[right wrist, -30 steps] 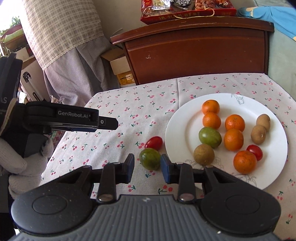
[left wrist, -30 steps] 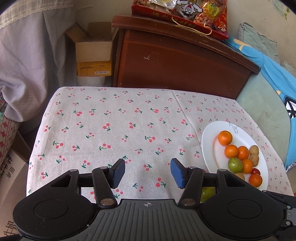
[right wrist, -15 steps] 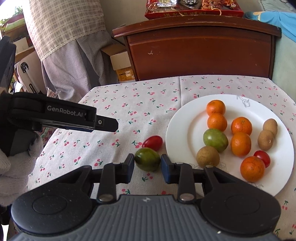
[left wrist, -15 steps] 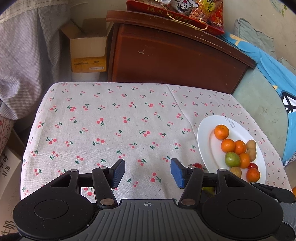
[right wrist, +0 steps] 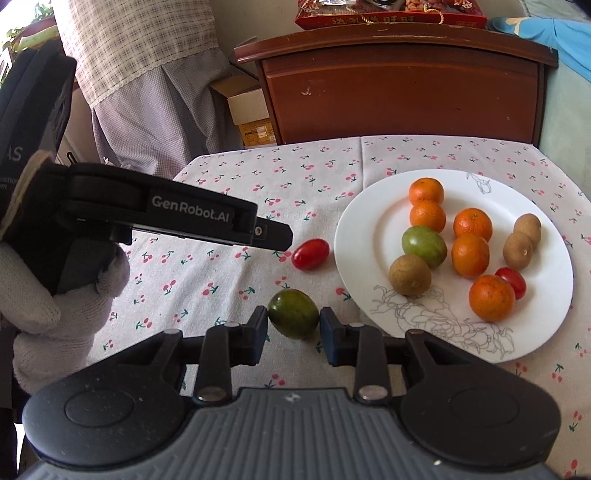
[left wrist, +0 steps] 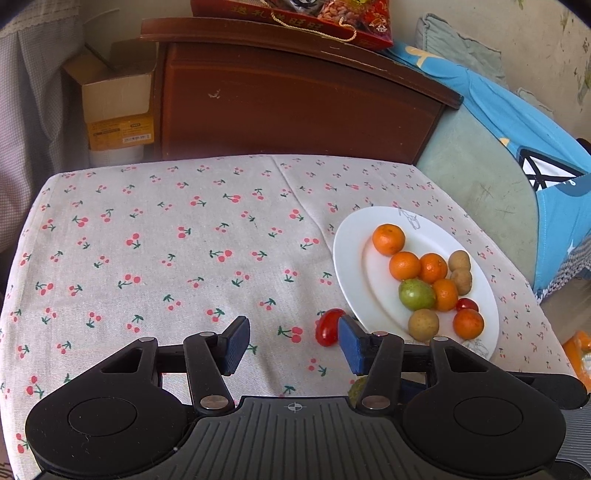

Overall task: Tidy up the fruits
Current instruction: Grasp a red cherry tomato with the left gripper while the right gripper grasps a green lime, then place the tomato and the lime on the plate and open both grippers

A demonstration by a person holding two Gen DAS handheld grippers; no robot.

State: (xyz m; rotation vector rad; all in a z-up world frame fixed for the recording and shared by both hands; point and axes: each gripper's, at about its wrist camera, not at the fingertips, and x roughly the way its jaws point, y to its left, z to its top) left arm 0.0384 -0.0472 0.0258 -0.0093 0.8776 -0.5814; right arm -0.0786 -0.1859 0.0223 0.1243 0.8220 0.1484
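Nearest to me, the right gripper (right wrist: 293,325) points down at the table with a dark green tomato (right wrist: 293,313) sitting between its blue pads; both pads look to be touching the fruit's sides, so it seems clamped on it, the tomato resting on the cherry-print tablecloth (right wrist: 221,280). The left gripper (left wrist: 293,343), held in a white-gloved hand (right wrist: 55,295), hangs over the cloth with its jaws apart and nothing between them; they have just been closing a little. Just beyond its right fingertip lies a red cherry tomato (left wrist: 328,326) on the cloth, close to the edge of the white plate (right wrist: 546,325). The plate holds five small oranges (right wrist: 471,254), a lighter green tomato (right wrist: 424,241), three brown round fruits (right wrist: 410,275) and another red cherry tomato (right wrist: 511,281). Past the table stands a dark wooden cabinet (right wrist: 402,88) with a red snack bag (left wrist: 295,14) on top, and an open cardboard box (left wrist: 118,107) beside it.
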